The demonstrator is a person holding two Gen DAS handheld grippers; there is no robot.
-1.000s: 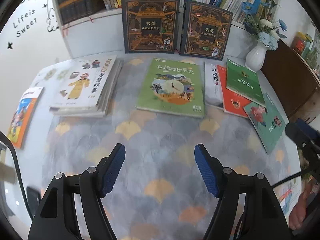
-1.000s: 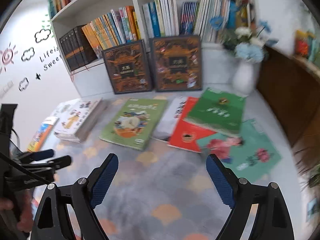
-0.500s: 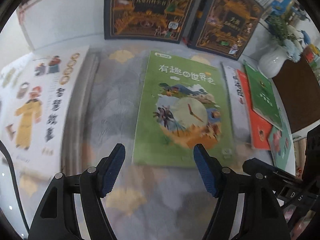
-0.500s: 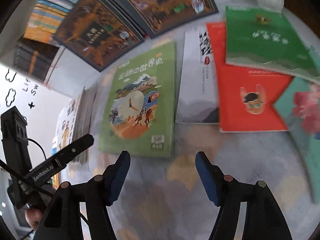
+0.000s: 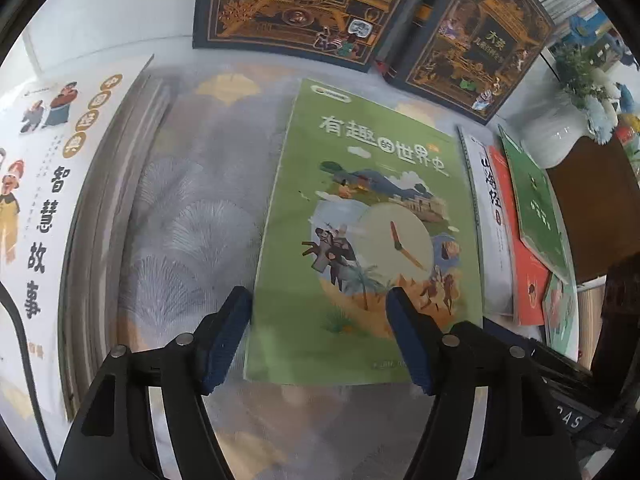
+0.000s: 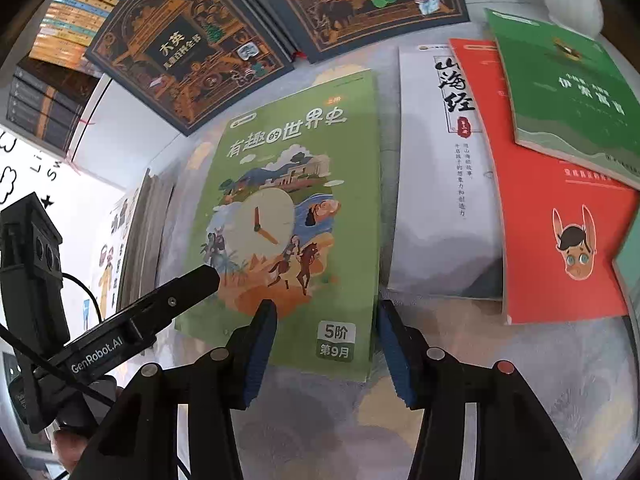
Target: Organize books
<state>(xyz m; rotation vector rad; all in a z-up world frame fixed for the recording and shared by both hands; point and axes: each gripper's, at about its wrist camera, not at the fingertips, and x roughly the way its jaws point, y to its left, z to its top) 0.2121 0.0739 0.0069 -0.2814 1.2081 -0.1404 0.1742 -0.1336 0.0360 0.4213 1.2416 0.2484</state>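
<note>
Green book (image 5: 368, 240) flat on the tabletop (image 5: 192, 208); left gripper (image 5: 318, 336) wide over its six-o'clock edge, right gripper (image 6: 324, 350) just narrowing, gripping nothing.

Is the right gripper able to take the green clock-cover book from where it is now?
Probably yes: the right gripper hangs open over the green book's near right corner, nothing lying on it.

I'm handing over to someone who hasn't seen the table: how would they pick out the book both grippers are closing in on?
Start at the two dark ornate volumes leaning against the shelf. On the grey patterned cloth directly before them lies a light green book, flat. Unlike the white book and red book beside it, its cover shows a big clock face.
</note>
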